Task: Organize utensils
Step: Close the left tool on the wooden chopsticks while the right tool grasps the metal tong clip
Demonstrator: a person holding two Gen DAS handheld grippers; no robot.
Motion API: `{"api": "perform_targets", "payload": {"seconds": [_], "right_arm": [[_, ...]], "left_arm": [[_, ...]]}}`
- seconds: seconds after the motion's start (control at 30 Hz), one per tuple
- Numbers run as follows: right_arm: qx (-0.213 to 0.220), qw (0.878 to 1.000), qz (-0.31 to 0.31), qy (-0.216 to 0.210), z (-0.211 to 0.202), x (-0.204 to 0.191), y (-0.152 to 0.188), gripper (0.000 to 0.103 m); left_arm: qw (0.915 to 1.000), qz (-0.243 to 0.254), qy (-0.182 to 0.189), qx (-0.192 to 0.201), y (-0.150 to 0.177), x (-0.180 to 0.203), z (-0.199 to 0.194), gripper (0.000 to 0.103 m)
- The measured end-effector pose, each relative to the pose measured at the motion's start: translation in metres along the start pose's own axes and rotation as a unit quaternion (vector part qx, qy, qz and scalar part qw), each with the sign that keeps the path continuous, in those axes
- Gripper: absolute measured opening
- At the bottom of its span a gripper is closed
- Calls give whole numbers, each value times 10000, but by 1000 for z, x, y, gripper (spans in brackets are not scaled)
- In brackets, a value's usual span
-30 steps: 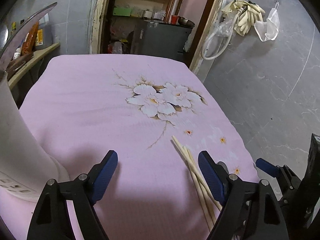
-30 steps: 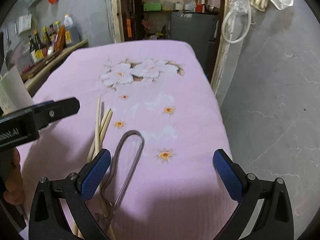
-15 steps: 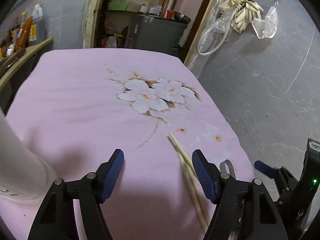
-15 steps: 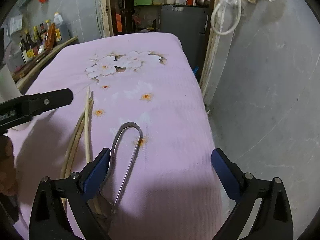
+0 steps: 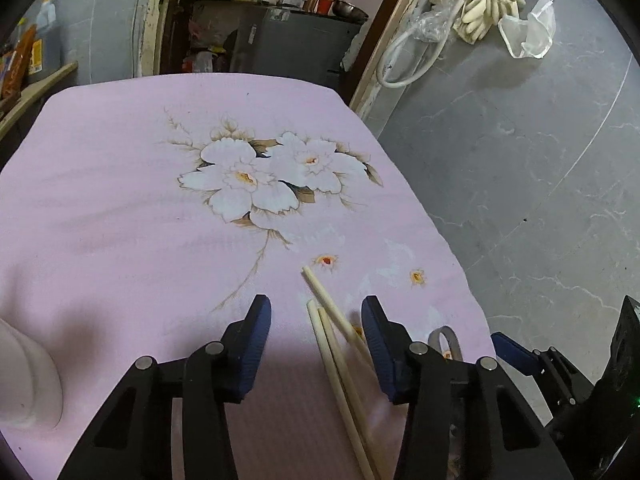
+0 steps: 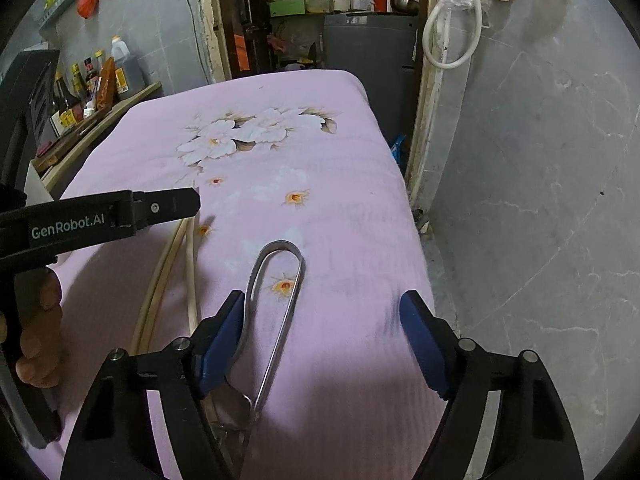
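Three pale wooden chopsticks (image 5: 332, 332) lie on the pink flowered cloth (image 5: 120, 220). My left gripper (image 5: 316, 332) hovers over their far ends, which lie between its blue pads, closer to the right pad; its jaws are closing and neither pad presses them. A metal utensil with a long looped handle (image 6: 280, 280) lies to the right of the chopsticks (image 6: 188, 280). My right gripper (image 6: 322, 336) straddles it with its jaws closing. The left pad is at the loop's left arm and the right pad stands well apart from it. The utensil's lower end is hidden under the gripper.
A white container (image 5: 24, 380) stands at the cloth's left edge. Bottles (image 6: 92, 80) line a wooden shelf at the far left. The table's right edge (image 6: 404, 220) drops to a grey floor. A person's hand (image 6: 40, 320) holds the left tool's black body (image 6: 100, 220).
The left gripper has moved right and down, so the chopsticks now lie between its narrowing jaws. The right gripper's jaws have narrowed around the metal loop. The white container has slid toward the left edge of view.
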State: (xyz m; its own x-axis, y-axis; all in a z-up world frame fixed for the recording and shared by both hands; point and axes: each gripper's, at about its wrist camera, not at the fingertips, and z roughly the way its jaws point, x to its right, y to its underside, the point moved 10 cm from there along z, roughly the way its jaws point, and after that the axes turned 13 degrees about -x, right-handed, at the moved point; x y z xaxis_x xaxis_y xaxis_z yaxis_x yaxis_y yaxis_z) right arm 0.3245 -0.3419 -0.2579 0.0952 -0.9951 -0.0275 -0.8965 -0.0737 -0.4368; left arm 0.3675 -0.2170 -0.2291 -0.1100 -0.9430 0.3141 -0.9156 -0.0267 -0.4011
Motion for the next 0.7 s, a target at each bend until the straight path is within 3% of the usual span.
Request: {"api": "perform_targets", "payload": {"seconds": [0.17,0.37,0.5,0.7], "right_arm": [[26,10000,57,42,0,4,-2,58],[-5,10000,28,-67,0,7,-10,46],[-17,9997,87,-222,4,5,-20,45],[-56,9999,79,-60,10,2,-21,45]], "left_arm": [[10000,27,-49,-61,-2,1,2,43],[9995,121,-248,-126,-9,2,9,31],[9992,145,-308,-196,-13,3,12,24],[9985,183,-388,-349,-16,4,15,17]]}}
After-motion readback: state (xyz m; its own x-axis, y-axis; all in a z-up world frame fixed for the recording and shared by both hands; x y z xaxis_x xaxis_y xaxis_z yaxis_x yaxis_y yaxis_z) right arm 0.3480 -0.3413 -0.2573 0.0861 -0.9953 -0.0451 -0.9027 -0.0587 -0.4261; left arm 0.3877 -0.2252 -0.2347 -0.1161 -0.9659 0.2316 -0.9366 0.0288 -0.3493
